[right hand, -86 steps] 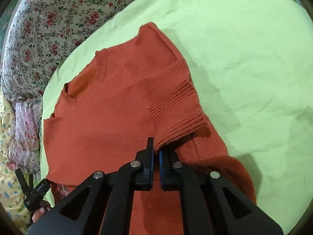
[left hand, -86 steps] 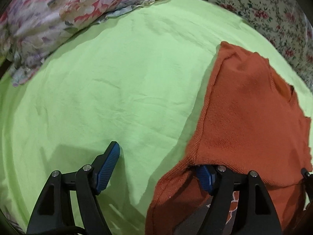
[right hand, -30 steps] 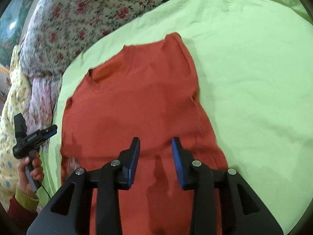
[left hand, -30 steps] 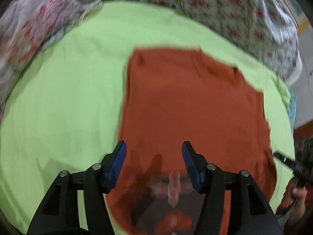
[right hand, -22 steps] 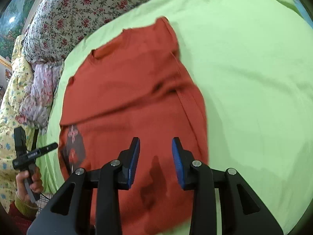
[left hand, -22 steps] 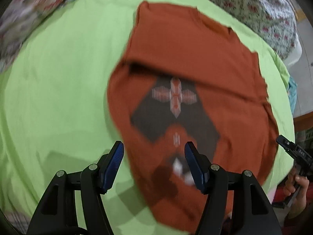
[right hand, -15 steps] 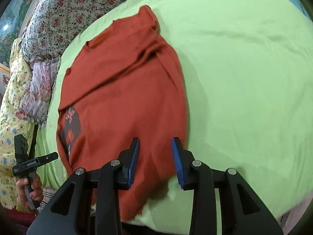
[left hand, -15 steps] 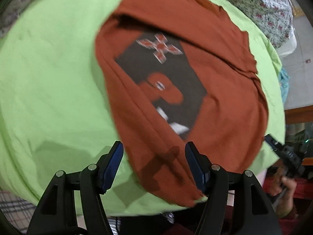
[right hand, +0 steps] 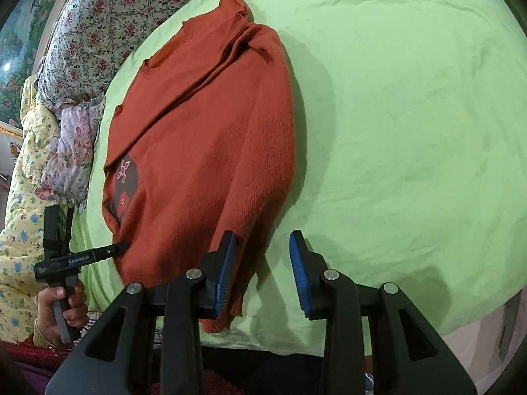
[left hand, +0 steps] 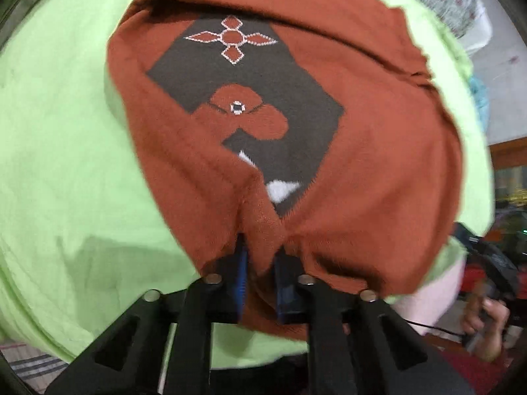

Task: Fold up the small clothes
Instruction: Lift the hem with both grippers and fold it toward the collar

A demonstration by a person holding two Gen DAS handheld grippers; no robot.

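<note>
A small rust-orange knit sweater (left hand: 378, 171) with a dark patterned patch lies on a light green sheet (left hand: 59, 138). My left gripper (left hand: 260, 263) is shut on the sweater's near hem, which bunches between its blue pads. In the right wrist view the sweater (right hand: 210, 151) lies folded lengthwise, collar at the far end. My right gripper (right hand: 263, 273) is open and empty, its left pad beside the sweater's near right edge. The left gripper also shows in the right wrist view (right hand: 82, 256), at the sweater's left hem.
Floral bedding (right hand: 98, 29) and a bunched floral cloth (right hand: 72, 151) lie beyond the sheet's far left. The sheet (right hand: 411, 125) stretches to the right of the sweater. The bed's near edge runs just below both grippers.
Both grippers pulled back to the sweater's near hem. My left gripper went from open to shut on the hem. My right gripper stayed open after letting go of the sleeve earlier.
</note>
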